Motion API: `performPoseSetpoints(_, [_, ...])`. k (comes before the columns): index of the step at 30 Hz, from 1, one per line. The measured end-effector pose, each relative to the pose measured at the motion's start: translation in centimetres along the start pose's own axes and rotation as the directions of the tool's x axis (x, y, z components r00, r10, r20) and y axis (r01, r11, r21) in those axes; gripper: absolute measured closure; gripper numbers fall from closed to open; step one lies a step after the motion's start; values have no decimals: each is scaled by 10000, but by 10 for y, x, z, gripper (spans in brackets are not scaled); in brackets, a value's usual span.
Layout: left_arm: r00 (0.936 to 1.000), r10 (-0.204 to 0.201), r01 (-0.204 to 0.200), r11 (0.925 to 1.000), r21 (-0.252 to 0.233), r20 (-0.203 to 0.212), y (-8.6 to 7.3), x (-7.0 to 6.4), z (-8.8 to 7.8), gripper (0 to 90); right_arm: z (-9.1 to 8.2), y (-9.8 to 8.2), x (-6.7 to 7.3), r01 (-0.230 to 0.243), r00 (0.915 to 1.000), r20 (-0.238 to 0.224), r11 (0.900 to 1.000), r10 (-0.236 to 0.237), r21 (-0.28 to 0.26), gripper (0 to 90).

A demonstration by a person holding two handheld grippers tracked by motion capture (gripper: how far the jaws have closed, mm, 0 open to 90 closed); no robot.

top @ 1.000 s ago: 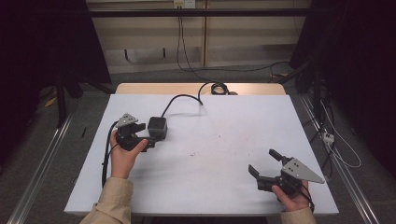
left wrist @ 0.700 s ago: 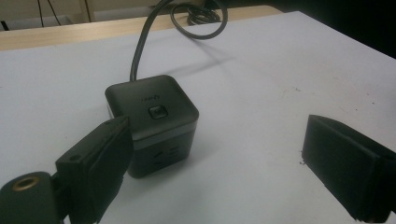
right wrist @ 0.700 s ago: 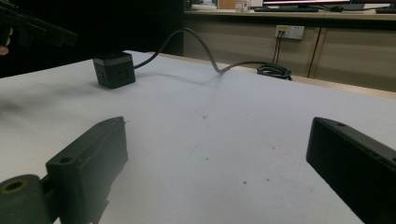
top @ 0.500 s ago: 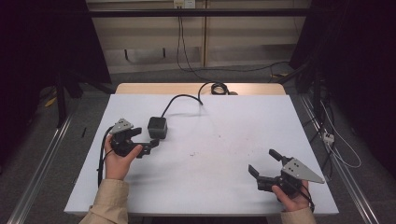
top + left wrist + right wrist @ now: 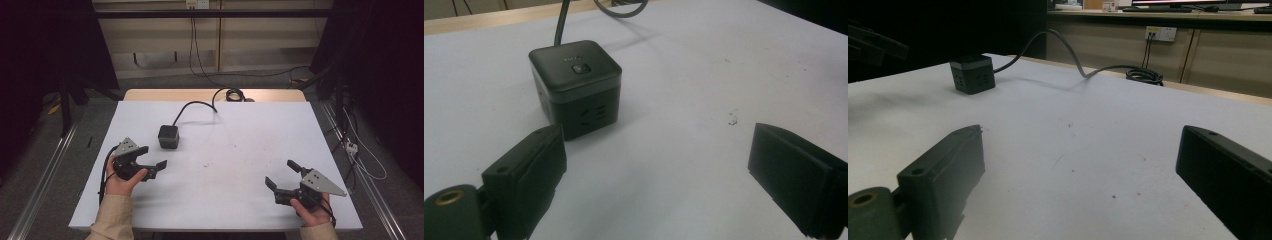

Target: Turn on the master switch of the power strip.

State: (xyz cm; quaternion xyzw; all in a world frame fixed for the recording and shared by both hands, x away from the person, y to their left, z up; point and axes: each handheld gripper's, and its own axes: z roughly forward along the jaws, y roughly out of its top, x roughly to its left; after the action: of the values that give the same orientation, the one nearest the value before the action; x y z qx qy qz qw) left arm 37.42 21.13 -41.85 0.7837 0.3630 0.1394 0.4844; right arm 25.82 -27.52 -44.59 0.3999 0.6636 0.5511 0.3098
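A black cube-shaped power socket (image 5: 169, 136) stands on the white table (image 5: 235, 165), left of centre, and its black cable (image 5: 196, 104) runs to the back edge. My left gripper (image 5: 152, 157) is open just in front of the cube, a short gap away, with nothing between its fingers. In the left gripper view the cube (image 5: 576, 85) stands beyond the left jaw, and the gripper (image 5: 656, 150) is spread wide. My right gripper (image 5: 280, 172) rests open near the front right, far from the cube (image 5: 972, 74).
The cable ends in a coil (image 5: 232, 93) on the wooden strip at the table's back edge. Wall sockets (image 5: 1160, 33) and more cables hang behind the table. Metal rails (image 5: 45, 170) run along both sides on the floor.
My left gripper has drawn back from the cube toward the front of the table, leaving the cube standing where it was. The right gripper has not moved.
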Motion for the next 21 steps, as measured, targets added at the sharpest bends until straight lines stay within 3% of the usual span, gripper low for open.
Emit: performPoseSetpoints(21, [9998, -112, 112, 9999, -29, -135, -16, 6, -16, 82, 0, 0, 0, 14, 10000, -32, 10000, -14, -50, 48])
